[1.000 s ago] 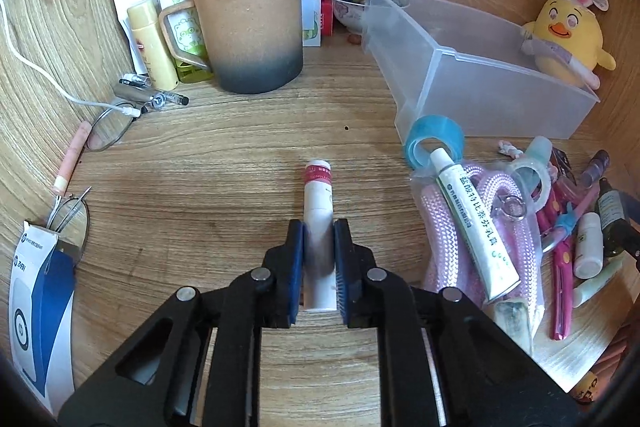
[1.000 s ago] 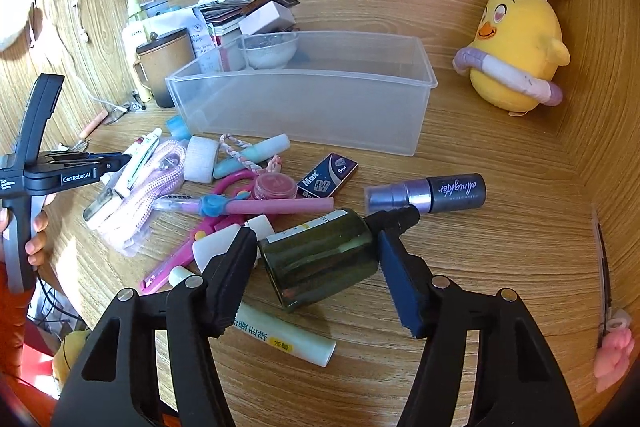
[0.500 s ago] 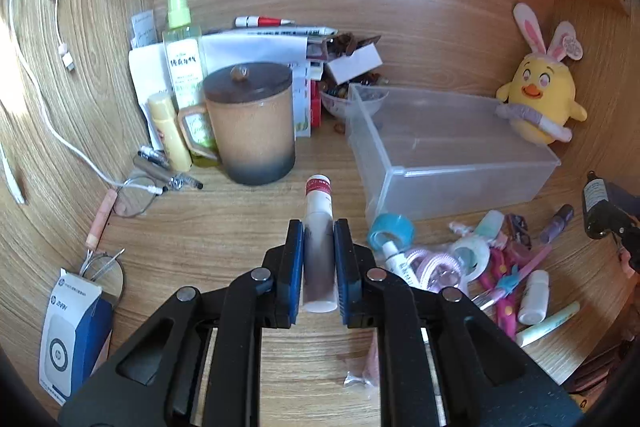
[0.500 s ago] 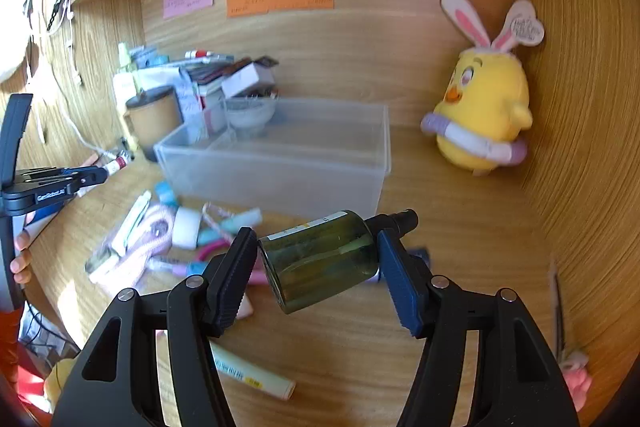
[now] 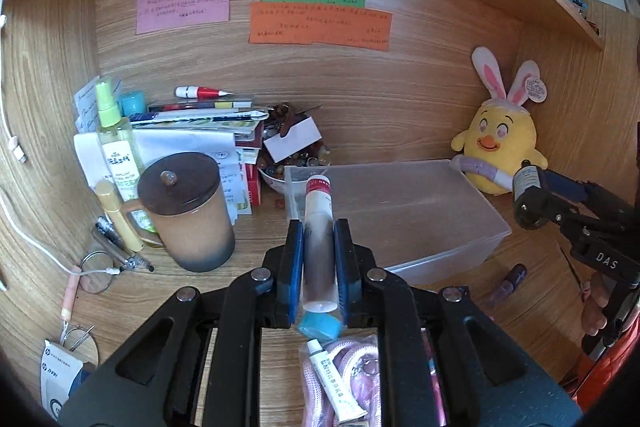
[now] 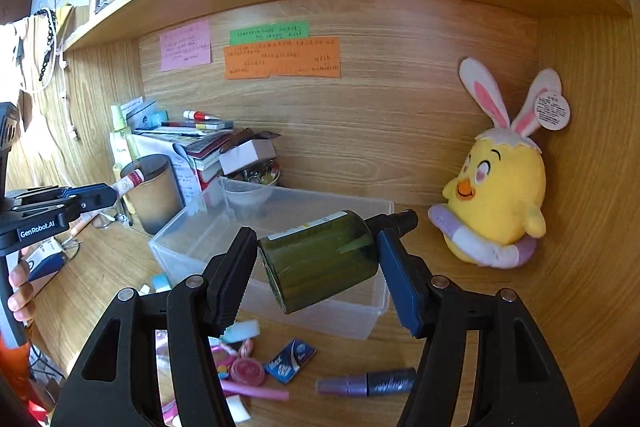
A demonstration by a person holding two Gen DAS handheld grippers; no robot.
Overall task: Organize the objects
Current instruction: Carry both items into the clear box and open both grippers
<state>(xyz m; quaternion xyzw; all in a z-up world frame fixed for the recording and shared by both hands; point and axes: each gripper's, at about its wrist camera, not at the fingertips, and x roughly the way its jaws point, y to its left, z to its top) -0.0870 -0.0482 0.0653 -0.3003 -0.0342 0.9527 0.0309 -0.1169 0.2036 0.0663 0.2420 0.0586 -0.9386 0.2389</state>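
Left tool (image 5: 319, 263) clamped on white tube (image 5: 318, 227), right tool (image 6: 316, 267) on green bottle (image 6: 320, 259).

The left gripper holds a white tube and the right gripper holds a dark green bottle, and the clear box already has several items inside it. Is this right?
Not quite: the clear box has nothing inside it, as the right wrist view shows. The left gripper does hold the white tube, and the right gripper the dark green bottle.

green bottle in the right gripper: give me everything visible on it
The dark green bottle looks like translucent plastic or glass, a squat cylinder with a black pump-style top and a pale label strip along its upper edge. It lies roughly sideways, base tilted down toward the camera, clamped in the right gripper: one finger on the base, the other at the shoulder. It is held in the air in front of the clear plastic bin, touching nothing else.
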